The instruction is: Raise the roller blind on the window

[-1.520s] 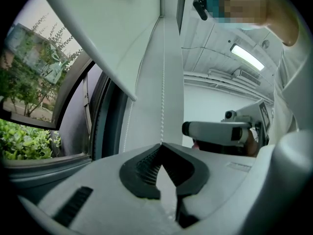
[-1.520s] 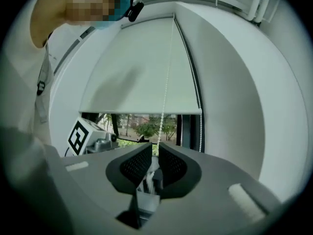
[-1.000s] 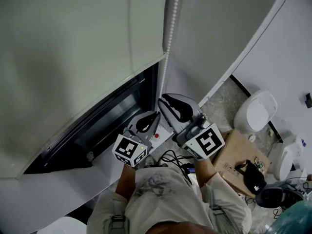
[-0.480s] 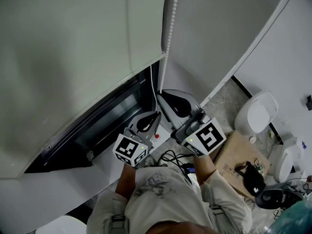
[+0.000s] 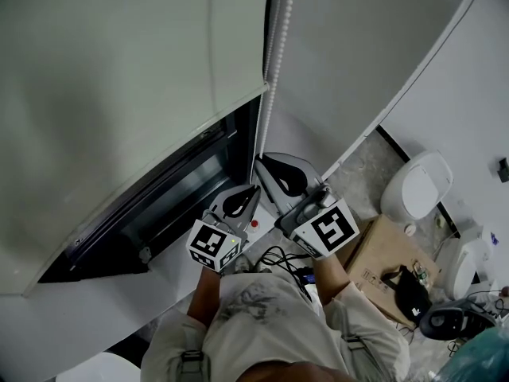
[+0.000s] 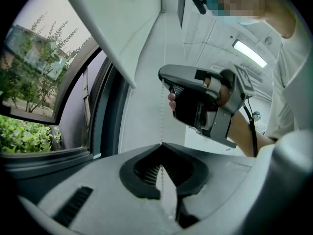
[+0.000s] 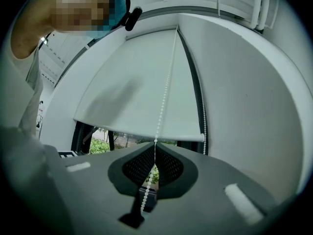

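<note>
Greenery [image 6: 24,136] shows only in gripper views; both hand-held grippers [image 6: 161,145] [image 7: 155,142] pinch the bead chain [image 7: 166,89].

Head view looks steeply down; both gripper views face the bead chain [image 7: 165,89] closely.

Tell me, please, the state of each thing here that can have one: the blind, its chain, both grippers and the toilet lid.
roller blind, partly raised, greenery showing under its bottom edge
bead chain, running straight, gripped by both grippers
left gripper, shut on the bead chain
right gripper, shut on the bead chain
toilet lid, down
</note>
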{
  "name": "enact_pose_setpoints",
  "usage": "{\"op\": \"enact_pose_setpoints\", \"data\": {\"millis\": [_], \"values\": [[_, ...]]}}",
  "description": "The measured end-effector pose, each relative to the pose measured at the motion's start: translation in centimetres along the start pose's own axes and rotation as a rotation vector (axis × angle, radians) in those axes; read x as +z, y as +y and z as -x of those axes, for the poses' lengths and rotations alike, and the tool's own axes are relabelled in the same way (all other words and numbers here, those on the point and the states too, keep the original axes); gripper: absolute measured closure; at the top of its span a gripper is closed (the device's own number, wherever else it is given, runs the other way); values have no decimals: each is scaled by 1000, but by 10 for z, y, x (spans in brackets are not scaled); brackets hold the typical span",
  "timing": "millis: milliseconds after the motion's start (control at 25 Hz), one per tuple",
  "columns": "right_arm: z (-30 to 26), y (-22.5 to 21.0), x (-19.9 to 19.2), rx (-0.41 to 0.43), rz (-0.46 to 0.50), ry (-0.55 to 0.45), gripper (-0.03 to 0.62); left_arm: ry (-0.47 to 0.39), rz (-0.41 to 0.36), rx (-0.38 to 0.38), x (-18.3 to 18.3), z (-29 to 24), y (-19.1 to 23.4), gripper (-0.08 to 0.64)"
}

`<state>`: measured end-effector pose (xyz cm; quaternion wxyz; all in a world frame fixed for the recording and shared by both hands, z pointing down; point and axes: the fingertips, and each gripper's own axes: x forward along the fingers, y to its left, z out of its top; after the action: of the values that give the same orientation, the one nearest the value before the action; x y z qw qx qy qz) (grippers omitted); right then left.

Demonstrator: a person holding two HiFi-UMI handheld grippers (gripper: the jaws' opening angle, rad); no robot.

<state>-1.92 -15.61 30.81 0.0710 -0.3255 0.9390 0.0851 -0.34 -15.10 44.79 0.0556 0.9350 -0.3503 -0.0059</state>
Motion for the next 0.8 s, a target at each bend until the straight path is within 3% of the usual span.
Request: {"op": "enact_pose_setpoints", "data": {"millis": [320,800], "values": [[3,1,-42,-3,-59,85,578,69,36,11,-37,-1,9,549],[8,7,-67,-8,-89,139,580,128,66,12,-65,2,9,549]]}}
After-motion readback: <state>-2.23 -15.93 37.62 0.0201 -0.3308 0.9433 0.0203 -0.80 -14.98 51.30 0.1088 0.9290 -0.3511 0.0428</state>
